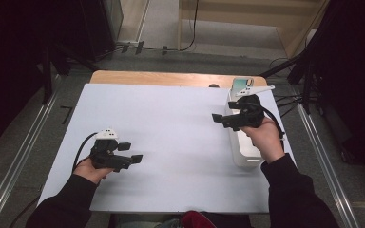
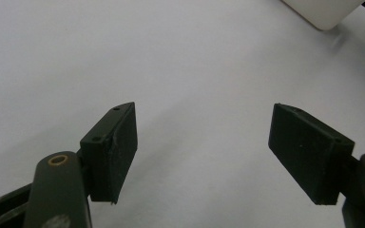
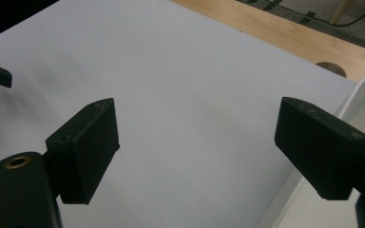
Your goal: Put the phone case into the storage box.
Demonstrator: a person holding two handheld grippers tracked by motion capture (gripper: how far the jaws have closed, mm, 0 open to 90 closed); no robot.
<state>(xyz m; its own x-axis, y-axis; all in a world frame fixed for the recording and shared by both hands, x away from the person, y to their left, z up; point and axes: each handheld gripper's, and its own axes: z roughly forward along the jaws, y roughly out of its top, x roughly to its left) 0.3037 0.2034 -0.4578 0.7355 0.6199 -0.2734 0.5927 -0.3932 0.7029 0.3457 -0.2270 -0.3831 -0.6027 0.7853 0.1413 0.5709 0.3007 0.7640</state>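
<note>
The left hand-held gripper (image 1: 127, 153) is seen in the high view at the left side of the table (image 1: 171, 142), held low over the white sheet (image 1: 161, 123) by the left hand (image 1: 91, 169), whose wrist and dark sleeve (image 1: 64, 204) are cut off at the bottom edge. Its jaws are spread apart with nothing between them; in the left gripper view bare sheet is seen through the gap, and a rounded white corner (image 2: 325, 12), cut off by the frame, lies far ahead to its right.

The right hand-held gripper (image 1: 223, 114) is held by the right hand (image 1: 265, 137) directly above a long white container (image 1: 242, 152), its jaws pointing leftward and standing open and empty. Much of the container is hidden under hand and gripper. Behind the gripper, at the container's far end, a small teal and white item (image 1: 241, 84) is hard to make out.
</note>
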